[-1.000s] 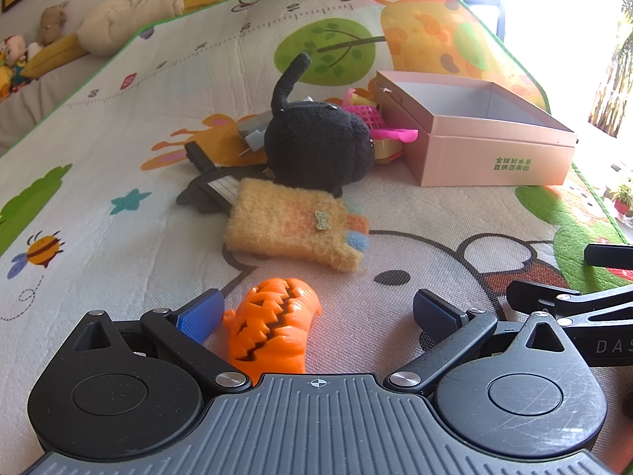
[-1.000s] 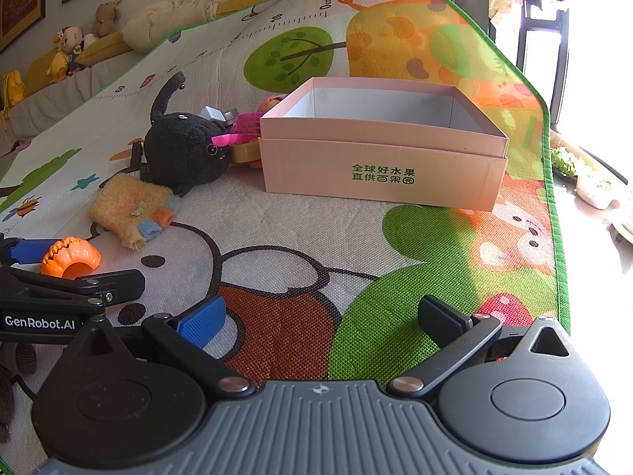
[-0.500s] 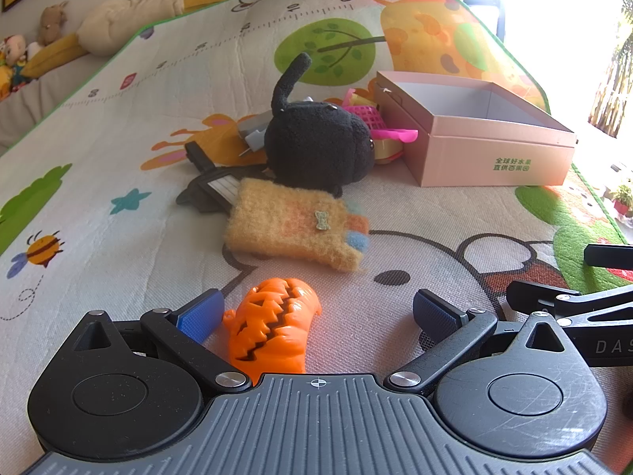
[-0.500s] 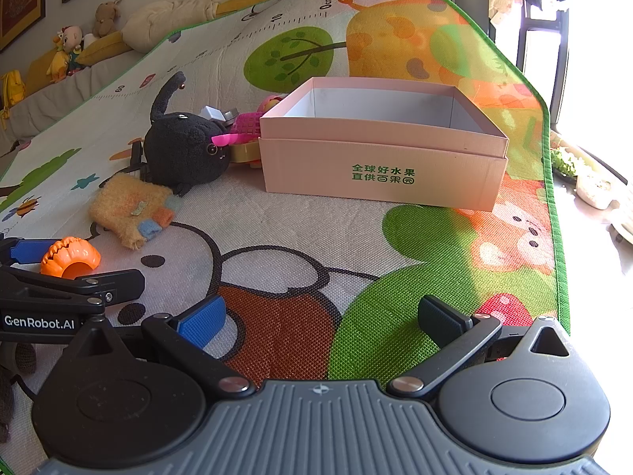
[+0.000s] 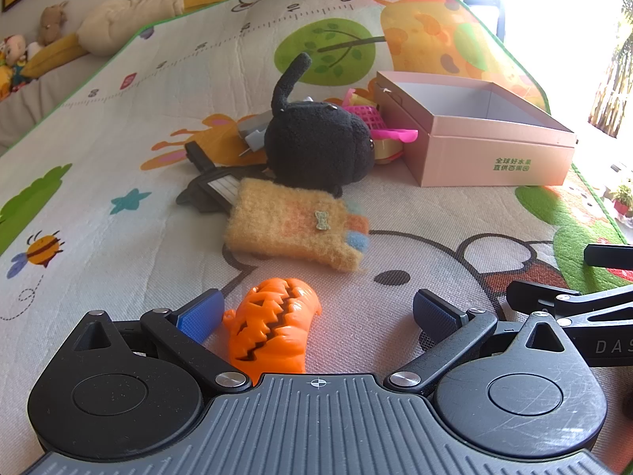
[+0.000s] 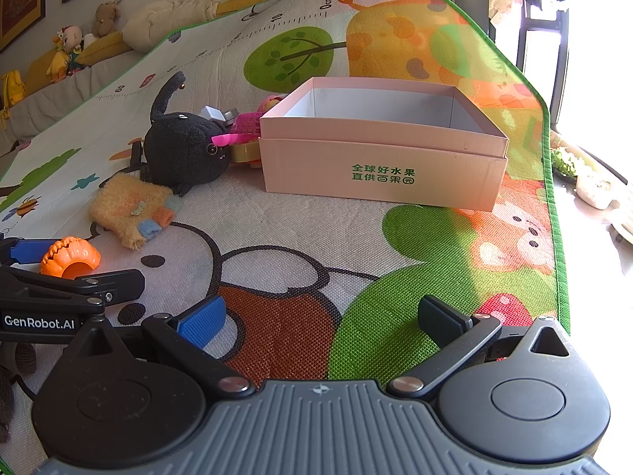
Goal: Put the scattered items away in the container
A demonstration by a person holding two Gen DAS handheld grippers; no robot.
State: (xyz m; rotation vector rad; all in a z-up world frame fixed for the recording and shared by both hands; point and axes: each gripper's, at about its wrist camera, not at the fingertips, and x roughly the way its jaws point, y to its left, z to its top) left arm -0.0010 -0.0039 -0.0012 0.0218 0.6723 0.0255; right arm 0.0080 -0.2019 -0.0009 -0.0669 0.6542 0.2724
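Both grippers sit low over the cartoon-printed play mat [image 6: 277, 221] with jaws spread wide. Between the fingers of the left gripper [image 5: 316, 312] lies an orange plastic jack-o'-lantern pumpkin toy [image 5: 273, 324], close to or touching the blue left pad [image 5: 199, 314] and clear of the right one, not clamped. The right gripper [image 6: 320, 322] holds nothing, only bare mat between its pads. Just beyond the pumpkin lies a fuzzy yellow knitted pouch [image 5: 292, 223] with a small bow, and behind it a black plush cat [image 5: 318, 148] with its tail upright, resting against a black-framed flat item [image 5: 209, 190]. Past the cat, a pink mesh plastic toy [image 5: 368, 118] and a grey piece [image 5: 253, 134] crowd beside the open pink cardboard box [image 6: 379, 170] with green print, whose visible interior is bare.
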